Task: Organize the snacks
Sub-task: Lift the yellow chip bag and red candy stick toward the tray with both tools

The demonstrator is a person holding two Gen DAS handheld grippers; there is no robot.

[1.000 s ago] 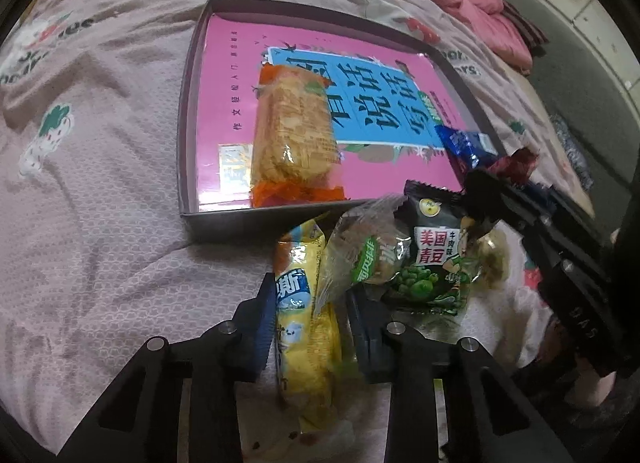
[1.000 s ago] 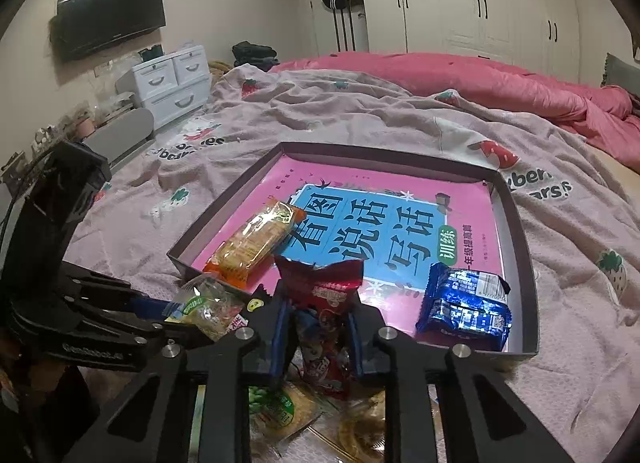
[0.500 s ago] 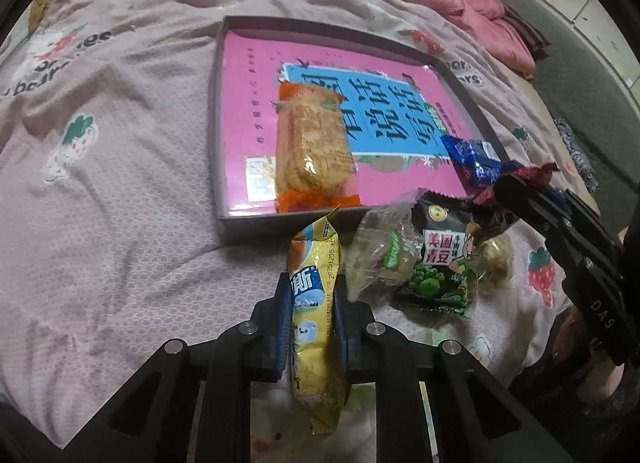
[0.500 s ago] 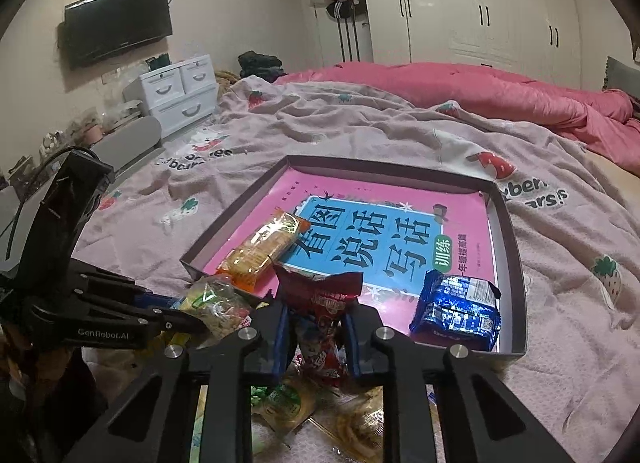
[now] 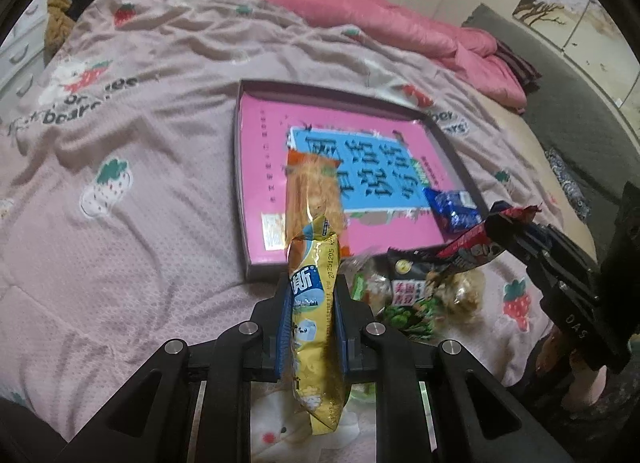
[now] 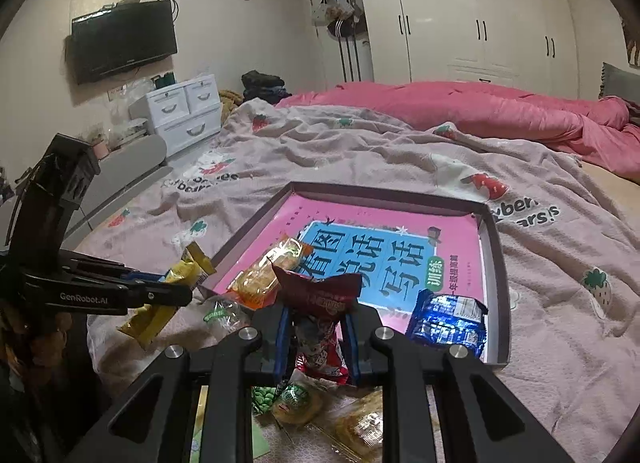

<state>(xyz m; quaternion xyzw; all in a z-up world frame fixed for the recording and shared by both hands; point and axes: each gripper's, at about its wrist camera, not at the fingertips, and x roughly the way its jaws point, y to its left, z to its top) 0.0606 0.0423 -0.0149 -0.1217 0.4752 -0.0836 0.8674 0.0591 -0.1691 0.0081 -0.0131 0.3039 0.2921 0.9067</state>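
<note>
Left gripper [image 5: 311,303]: clamped tight on the yellow packet [image 5: 314,327], lower centre.
Right gripper [image 6: 317,327]: clamped on the red packet [image 6: 320,303].
Tray [image 5: 240,167]: centre, held orange snack [image 5: 314,191] and blue packet [image 5: 454,209].

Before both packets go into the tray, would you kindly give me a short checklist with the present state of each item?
1. Left gripper shut on the long yellow snack packet: ok.
2. Right gripper shut on the red crinkled snack packet: ok.
3. Yellow packet clear of the bedspread: ok, it hangs free in the right wrist view.
4. Free floor in the shallow grey tray with the pink book inside: ok, bare space between the orange biscuit packet and the blue foil packet.
5. Red packet clear of the snacks beneath: cannot tell.
6. Grippers apart: ok.
</note>
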